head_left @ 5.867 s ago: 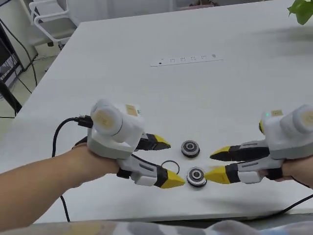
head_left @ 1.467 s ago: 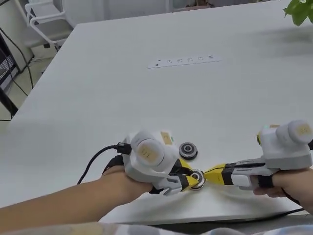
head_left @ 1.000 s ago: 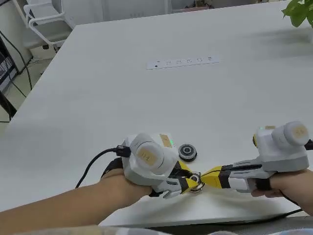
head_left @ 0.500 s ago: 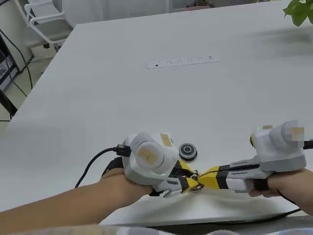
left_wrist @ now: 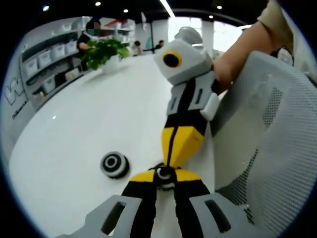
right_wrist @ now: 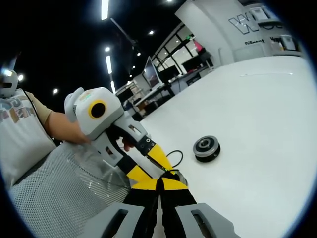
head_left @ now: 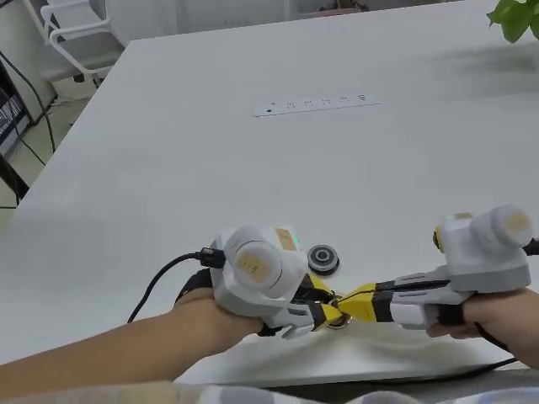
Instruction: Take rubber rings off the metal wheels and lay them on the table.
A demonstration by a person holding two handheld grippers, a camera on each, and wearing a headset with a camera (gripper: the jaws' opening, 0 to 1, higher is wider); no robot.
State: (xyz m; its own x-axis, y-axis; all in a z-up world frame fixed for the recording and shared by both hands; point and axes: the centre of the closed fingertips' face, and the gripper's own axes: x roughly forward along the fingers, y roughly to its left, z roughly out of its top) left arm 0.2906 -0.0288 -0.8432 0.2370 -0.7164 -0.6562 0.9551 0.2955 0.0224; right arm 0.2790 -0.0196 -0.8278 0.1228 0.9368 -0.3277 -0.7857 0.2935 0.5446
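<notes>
Progress midway — loose ring (right_wrist: 174, 157) down; left gripper (left_wrist: 163, 179) clamps held wheel (left_wrist: 165, 172), right gripper (right_wrist: 160, 182) pinches its rim; second wheel (head_left: 322, 258), twelve o'clock, untouched.

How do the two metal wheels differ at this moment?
The near wheel sits clamped in the left gripper's jaws, with the right gripper pinching at its rim; the far wheel lies flat and untouched on the table. The near wheel is mostly hidden; the far wheel shows its whole face. Both are round with pale hubs.
</notes>
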